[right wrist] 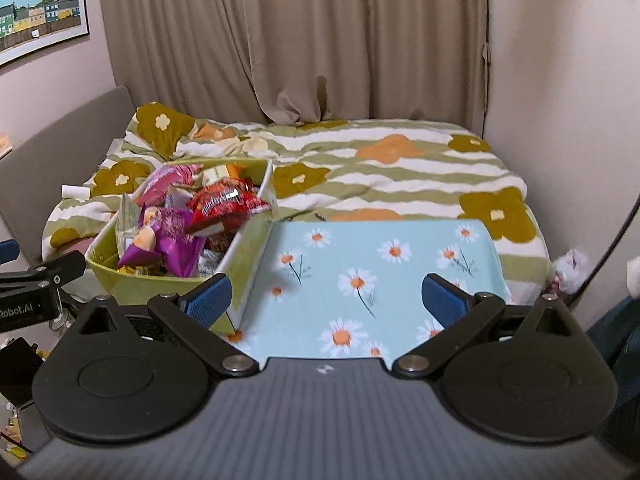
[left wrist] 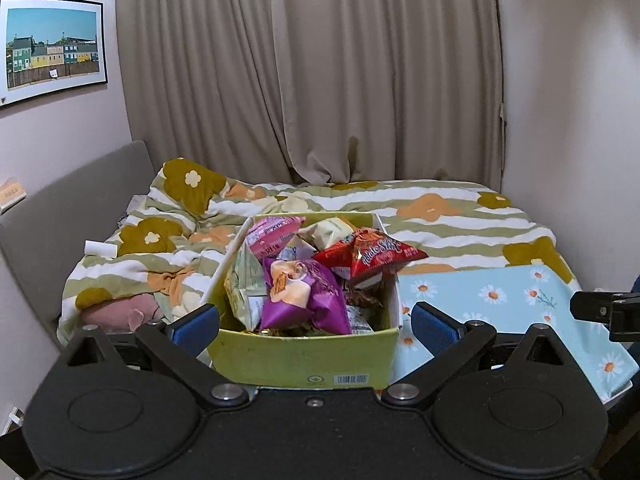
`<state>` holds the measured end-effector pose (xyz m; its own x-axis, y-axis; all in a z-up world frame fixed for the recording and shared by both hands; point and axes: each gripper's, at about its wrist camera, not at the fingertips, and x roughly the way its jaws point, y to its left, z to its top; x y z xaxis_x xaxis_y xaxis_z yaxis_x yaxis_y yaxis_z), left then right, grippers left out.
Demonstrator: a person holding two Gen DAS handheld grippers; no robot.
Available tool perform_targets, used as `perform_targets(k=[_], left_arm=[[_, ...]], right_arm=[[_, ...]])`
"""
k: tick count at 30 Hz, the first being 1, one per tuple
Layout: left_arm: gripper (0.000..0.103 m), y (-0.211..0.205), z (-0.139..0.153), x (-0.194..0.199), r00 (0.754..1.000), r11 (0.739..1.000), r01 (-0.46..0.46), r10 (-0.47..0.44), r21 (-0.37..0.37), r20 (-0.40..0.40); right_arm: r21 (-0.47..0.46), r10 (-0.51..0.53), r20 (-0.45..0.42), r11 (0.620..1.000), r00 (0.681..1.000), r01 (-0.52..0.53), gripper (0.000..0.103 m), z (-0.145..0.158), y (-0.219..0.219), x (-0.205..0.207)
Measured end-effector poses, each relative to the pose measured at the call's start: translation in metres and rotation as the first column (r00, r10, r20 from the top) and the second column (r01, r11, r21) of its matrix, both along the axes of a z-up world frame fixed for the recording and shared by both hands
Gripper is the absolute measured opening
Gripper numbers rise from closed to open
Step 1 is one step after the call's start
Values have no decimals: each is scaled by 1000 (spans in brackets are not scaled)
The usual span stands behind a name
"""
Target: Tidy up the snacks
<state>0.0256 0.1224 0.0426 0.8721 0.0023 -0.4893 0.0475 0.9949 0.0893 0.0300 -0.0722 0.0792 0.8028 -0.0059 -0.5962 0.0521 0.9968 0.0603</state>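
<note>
Left claw (left wrist: pixel 316 322) spread, empty, straddling green snack box (left wrist: pixel 304 356) at frame centre; lower packets hidden beneath purple bag (left wrist: pixel 304 296). Right claw (right wrist: pixel 326 298) spread over daisy-print cloth (right wrist: pixel 360 264); its near edge hidden.

Left claw (left wrist: pixel 316 322) spread wide before green box (left wrist: pixel 304 356) of snack packets (purple (left wrist: pixel 308 300), red (left wrist: pixel 370 258)), floral bed (left wrist: pixel 460 216) behind

Yellow-green box (left wrist: pixel 304 360) holds purple (left wrist: pixel 304 296), red (left wrist: pixel 368 258) and pink (left wrist: pixel 272 234) bags; beside it, a light-blue daisy-print cloth (right wrist: pixel 360 272).
</note>
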Motion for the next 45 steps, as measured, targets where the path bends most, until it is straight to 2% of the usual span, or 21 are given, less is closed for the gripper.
perform_targets(k=[20, 45], left_arm=[[103, -19, -9, 1, 998, 999, 42, -43, -7, -50], [103, -21, -8, 14, 998, 1000, 29, -29, -12, -61]], right_arm=[[-28, -50, 6, 998, 999, 50, 103, -4, -16, -10], [-37, -58, -1, 998, 998, 58, 103, -8, -19, -3]])
